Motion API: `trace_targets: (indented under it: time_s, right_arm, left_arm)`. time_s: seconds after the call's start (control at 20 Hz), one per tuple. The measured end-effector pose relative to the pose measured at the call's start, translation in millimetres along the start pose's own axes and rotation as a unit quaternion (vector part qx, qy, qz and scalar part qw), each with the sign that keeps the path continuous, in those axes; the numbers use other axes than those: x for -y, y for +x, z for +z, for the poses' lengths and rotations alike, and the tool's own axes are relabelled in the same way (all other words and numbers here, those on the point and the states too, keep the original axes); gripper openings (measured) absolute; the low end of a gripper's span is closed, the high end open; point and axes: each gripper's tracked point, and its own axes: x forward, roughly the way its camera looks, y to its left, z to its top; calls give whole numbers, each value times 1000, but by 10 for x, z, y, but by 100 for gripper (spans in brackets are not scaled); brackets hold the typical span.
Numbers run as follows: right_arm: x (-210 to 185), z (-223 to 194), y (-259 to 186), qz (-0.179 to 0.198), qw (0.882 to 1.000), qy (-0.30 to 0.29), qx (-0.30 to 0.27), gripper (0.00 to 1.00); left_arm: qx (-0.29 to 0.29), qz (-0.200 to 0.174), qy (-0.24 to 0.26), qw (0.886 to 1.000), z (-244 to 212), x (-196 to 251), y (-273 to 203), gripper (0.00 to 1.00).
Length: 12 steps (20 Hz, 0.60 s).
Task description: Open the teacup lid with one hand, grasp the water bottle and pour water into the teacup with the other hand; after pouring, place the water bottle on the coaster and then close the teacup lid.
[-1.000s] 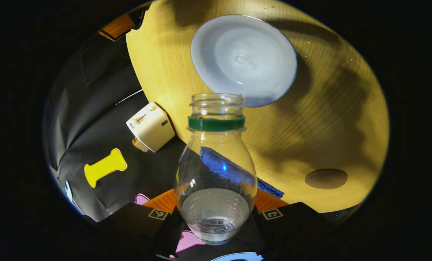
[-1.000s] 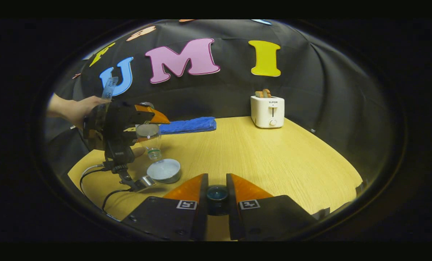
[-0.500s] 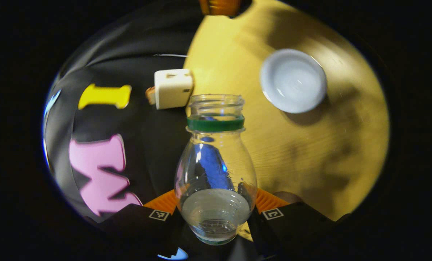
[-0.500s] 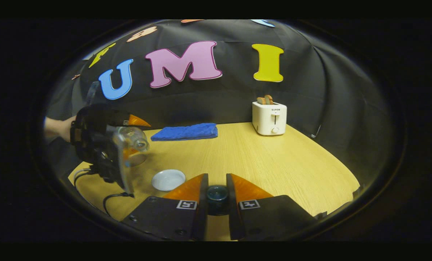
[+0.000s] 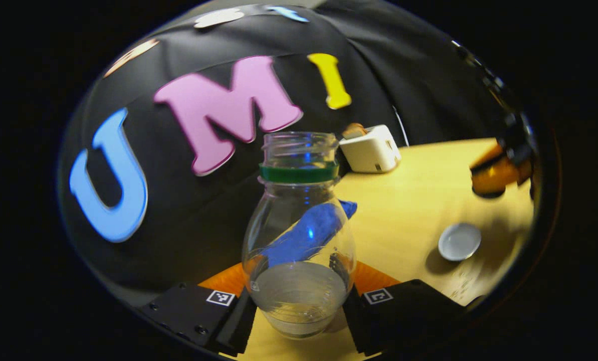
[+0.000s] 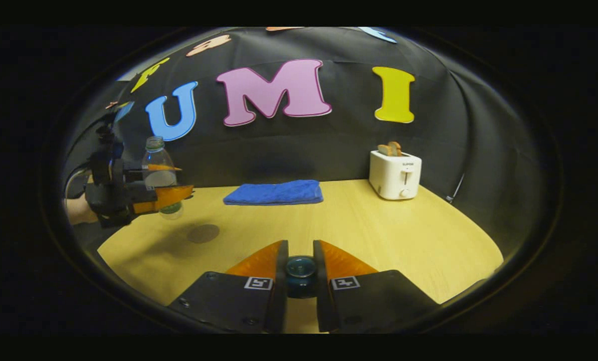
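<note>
A round wooden table (image 6: 379, 235) spreads before the black cloth wall (image 6: 288, 145) of the booth. At the far edge of the table, near the middle, lies a folded blue towel (image 6: 273, 192); to its right, close to the wall, stands a white toaster (image 6: 395, 174) with slices of bread (image 6: 389, 148) rising from its slots.

At the far left of the right gripper view, a hand (image 6: 75, 210) holds the left gripper (image 6: 171, 186) above the table edge, and the water bottle (image 6: 159, 173) stands upright between its fingers. In the left gripper view the same bottle (image 5: 299, 235), uncapped and bearing a green neck ring (image 5: 299, 172), sits between the two fingers with a little water in its bottom part; both fingers press against its sides, so the left gripper (image 5: 299, 301) is closed on it. The bottle is clear of the table.

Below the bottle on the table, a round brown coaster (image 6: 203, 233) lies flat, bare and apart from it.

In the left gripper view the pale teacup (image 5: 459, 241) stands open on the right part of the table, and the right gripper (image 5: 496, 173) hovers above and beyond it.

In the right gripper view the right gripper (image 6: 300, 268) has its fingers nearly together, clamped on the dark round knob of the teacup lid (image 6: 300, 273), which is held above the near table.
</note>
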Motion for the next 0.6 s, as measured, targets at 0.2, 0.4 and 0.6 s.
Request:
trace_targets:
  time_s: [0.2, 0.4, 0.6]
  right_arm:
    - [-287, -82, 144, 10, 1000, 19, 5, 23]
    - [-460, -61, 185, 6, 999, 43, 11, 28]
    - [-520, -135, 220, 9, 999, 43, -2, 23]
  left_arm:
    - [4, 5, -185, 983, -232, 65, 298, 79]
    - [-3, -7, -221, 975, -290, 167, 349, 79]
    - [-6, -21, -199, 980, -382, 164, 438, 80]
